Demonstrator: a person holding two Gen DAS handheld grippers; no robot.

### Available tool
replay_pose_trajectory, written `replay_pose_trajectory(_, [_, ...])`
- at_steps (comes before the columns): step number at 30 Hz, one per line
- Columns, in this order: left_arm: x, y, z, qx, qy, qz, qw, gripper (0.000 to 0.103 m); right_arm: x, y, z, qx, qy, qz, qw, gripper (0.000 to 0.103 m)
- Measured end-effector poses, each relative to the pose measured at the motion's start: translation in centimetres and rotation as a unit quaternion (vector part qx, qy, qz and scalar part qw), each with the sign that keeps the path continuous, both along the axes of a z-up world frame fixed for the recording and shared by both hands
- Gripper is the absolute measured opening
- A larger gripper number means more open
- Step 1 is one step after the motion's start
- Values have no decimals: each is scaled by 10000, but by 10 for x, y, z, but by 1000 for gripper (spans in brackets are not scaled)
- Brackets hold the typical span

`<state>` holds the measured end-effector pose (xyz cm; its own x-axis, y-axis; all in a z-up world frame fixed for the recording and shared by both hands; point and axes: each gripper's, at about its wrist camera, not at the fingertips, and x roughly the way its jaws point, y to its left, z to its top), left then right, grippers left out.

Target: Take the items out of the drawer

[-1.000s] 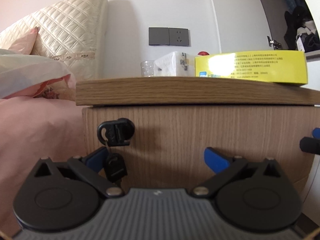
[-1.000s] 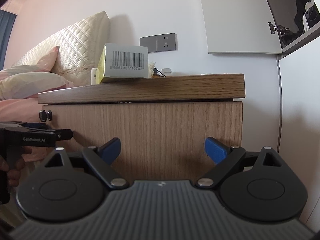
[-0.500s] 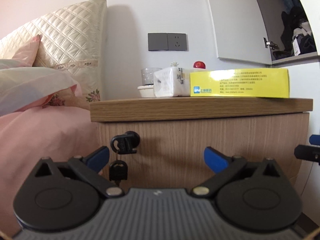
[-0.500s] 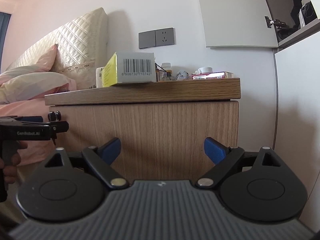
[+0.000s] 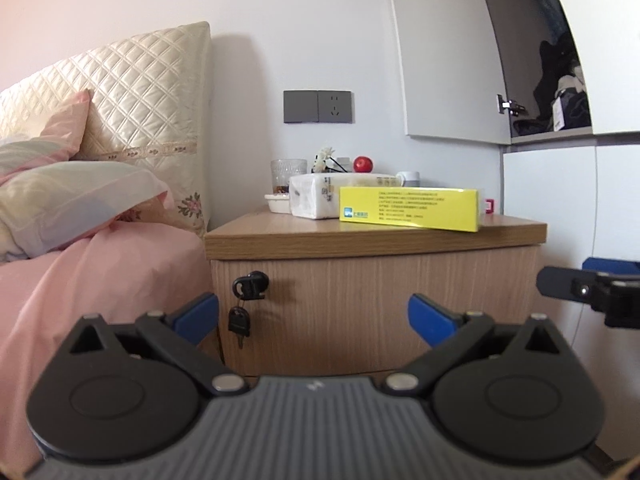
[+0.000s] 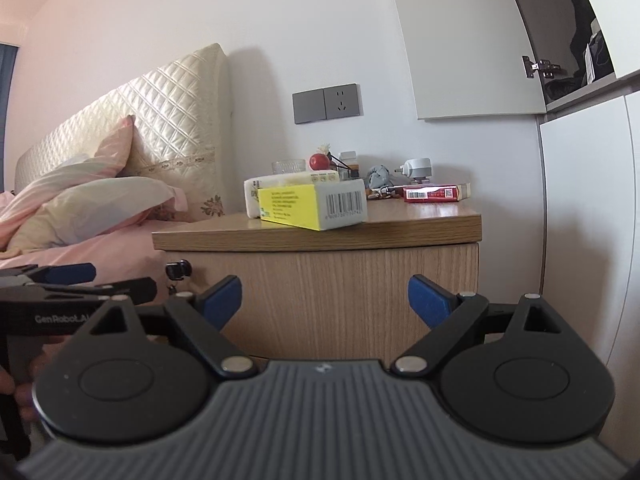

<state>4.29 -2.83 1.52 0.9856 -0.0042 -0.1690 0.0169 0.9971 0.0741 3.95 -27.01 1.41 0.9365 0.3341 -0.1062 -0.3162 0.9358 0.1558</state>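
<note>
Two handheld grippers face a wooden bedside drawer beside a pink bed. The left gripper and right gripper both have their blue-tipped jaws spread apart, holding nothing. The drawer front is closed, a key hanging from its lock. A yellow box lies on top.

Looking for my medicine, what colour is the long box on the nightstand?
Yellow, with a white barcode end; the box shows best in the right wrist view.
</note>
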Motion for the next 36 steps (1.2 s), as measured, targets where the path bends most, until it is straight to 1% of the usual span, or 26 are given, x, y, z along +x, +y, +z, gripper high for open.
replay_pose_trajectory(2, [-15,-1,7,74,-32,15,10000,103,-14,0,8,4,-56,23,10000,92])
replay_pose_trajectory(7, [-54,1,23,91,-136,86,9998,103,-46,0,24,64,-163,53,9998,93])
replay_pose_trajectory(11, [-83,3,29,63,-226,125,9996,103,-68,1,30,139,-202,51,9997,92])
replay_pose_trajectory(18, [-127,8,36,-53,-281,253,9993,103,-99,0,33,308,-146,20,9994,92])
replay_pose_trajectory(23, [-152,6,37,-41,-285,306,9991,103,-124,-4,36,287,-219,-31,9993,92])
replay_pose_trajectory(27, [-173,7,38,-183,-322,305,9988,103,-140,-8,36,278,-254,-101,9992,92])
replay_pose_trajectory(36, [-205,3,36,-282,-308,299,9987,103,-165,-16,33,362,-281,-301,9985,92])
